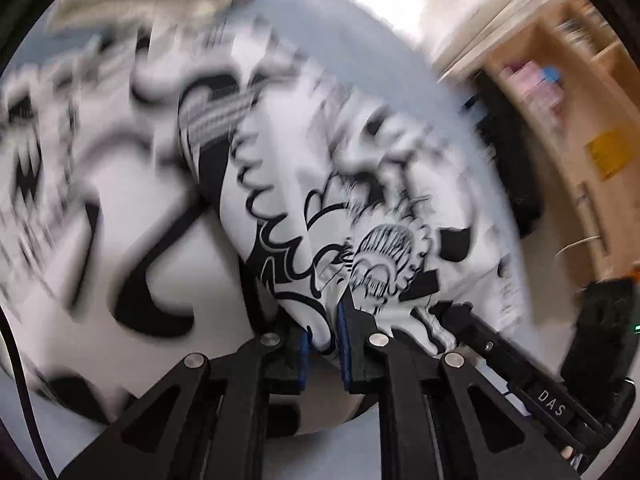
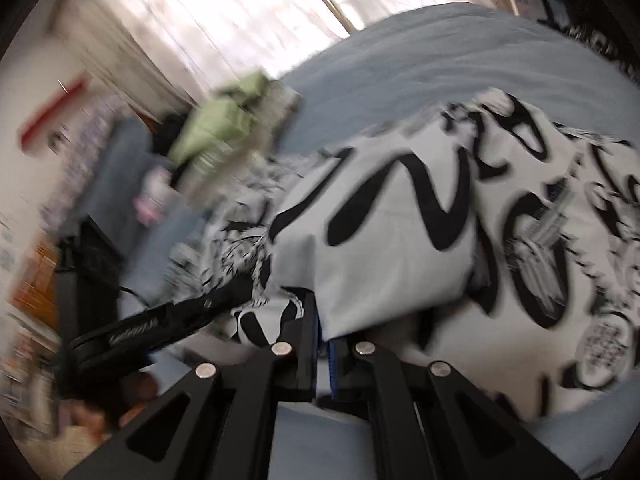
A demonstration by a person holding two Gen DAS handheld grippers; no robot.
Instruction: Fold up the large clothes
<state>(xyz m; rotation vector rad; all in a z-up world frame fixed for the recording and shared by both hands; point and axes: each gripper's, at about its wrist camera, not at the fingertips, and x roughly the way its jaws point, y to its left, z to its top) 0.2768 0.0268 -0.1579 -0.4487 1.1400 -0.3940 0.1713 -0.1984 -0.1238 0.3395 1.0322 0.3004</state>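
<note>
Left wrist view is showing the left tool [image 1: 326, 344] pinching a fold of the black-and-white printed garment [image 1: 280, 184] lying on the pale blue bed [image 2: 440, 60], the right tool [image 2: 322, 344] likewise clamping its edge, likely mid-fold, needing carrying across.

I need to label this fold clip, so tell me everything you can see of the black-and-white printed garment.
The garment is white, soft-looking cloth covered in bold black graffiti-style lettering and cartoon drawings. It lies crumpled and partly doubled over on a pale blue bedspread. The left gripper is shut on one bunched fold; the right gripper is shut on another edge. Motion blur hides finer detail.
</note>
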